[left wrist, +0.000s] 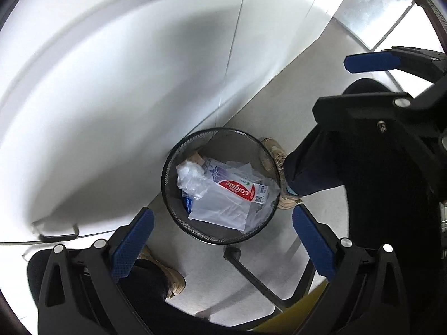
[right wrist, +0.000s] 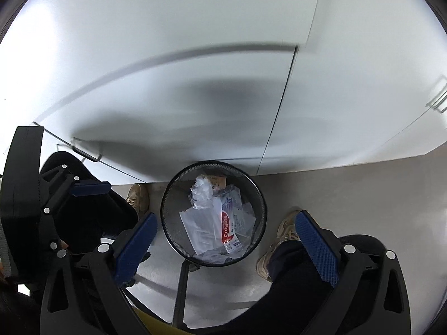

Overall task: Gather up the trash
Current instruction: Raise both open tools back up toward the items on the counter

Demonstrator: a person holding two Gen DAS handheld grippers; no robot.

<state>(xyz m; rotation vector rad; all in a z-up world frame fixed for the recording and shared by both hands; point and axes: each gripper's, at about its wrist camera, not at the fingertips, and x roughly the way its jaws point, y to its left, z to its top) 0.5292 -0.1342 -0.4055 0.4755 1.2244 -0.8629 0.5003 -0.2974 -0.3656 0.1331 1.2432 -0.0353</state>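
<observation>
The left gripper point(left wrist: 222, 233) hangs high over the floor with its jaws spread wide and nothing between them; its fingers are black plastic faced with blue, finely dimpled rubber pads point(left wrist: 133, 241). The right gripper point(right wrist: 227, 244) is the same build, likewise spread apart and empty, and it also shows at the right edge of the left wrist view. Straight below both stands the waste bin point(left wrist: 178, 150), a round basket of black wire mesh with a solid rolled rim, upright on the pale grey floor point(left wrist: 201, 259) hard against the foot of a smooth white cabinet point(left wrist: 125, 83). The trash lies inside it: a flattened red-and-white Colgate toothpaste box point(left wrist: 237, 188), a crumpled wad of clear plastic film point(left wrist: 190, 174), a flat translucent plastic bag point(left wrist: 220, 212) and a scrap of tan cardboard point(left wrist: 197, 157). A tan laced shoe point(right wrist: 282, 243) stands on the floor beside the bin, under a dark trouser leg point(left wrist: 313, 167).
</observation>
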